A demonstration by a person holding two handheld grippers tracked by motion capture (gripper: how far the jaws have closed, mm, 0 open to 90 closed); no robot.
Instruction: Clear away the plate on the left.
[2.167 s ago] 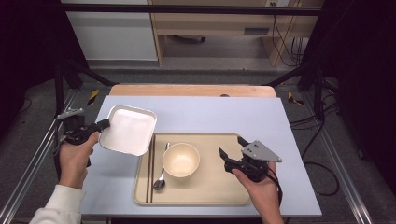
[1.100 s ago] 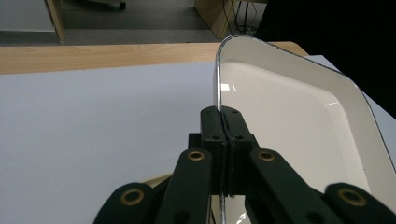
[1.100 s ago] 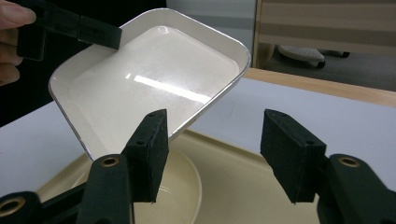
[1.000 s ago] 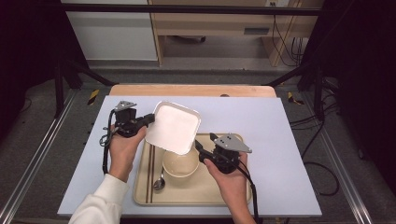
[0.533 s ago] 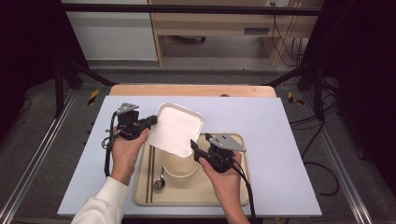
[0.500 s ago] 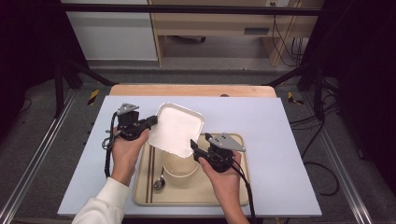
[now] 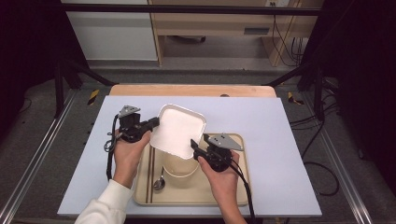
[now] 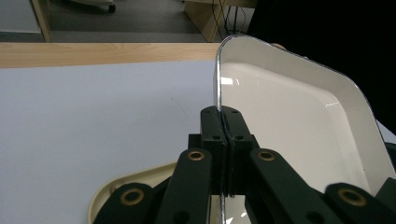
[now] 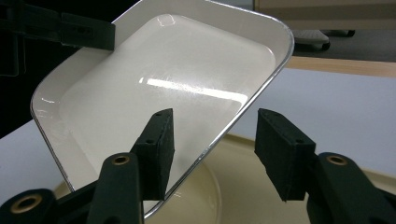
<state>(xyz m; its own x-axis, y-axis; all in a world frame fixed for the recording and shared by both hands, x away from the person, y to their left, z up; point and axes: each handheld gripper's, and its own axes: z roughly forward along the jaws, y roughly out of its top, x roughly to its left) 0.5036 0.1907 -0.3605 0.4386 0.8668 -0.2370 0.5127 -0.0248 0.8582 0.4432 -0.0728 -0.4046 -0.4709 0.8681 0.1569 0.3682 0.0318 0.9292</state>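
A white square plate (image 7: pixel 177 129) hangs tilted over the beige tray (image 7: pixel 236 186) and the cream bowl (image 7: pixel 180 168). My left gripper (image 7: pixel 152 123) is shut on the plate's left rim; in the left gripper view its jaws (image 8: pixel 223 116) pinch the thin edge of the plate (image 8: pixel 289 126). My right gripper (image 7: pixel 198 148) is at the plate's near right edge. Its jaws (image 9: pixel 212 140) have just been closing and straddle the rim of the plate (image 9: pixel 163 88), one pad over the plate's face, the other clear of the edge, with a gap still showing.
The tray sits on a pale blue mat (image 7: pixel 285 140) near the table's front edge. It also holds a spoon (image 7: pixel 160 182) and dark chopsticks (image 7: pixel 148 177) left of the bowl. A wooden strip (image 7: pixel 187 90) runs along the table's far edge.
The left hand has carried the plate from the mat's left side to above the tray and bowl. The right hand has moved left, up to the plate's near right edge.
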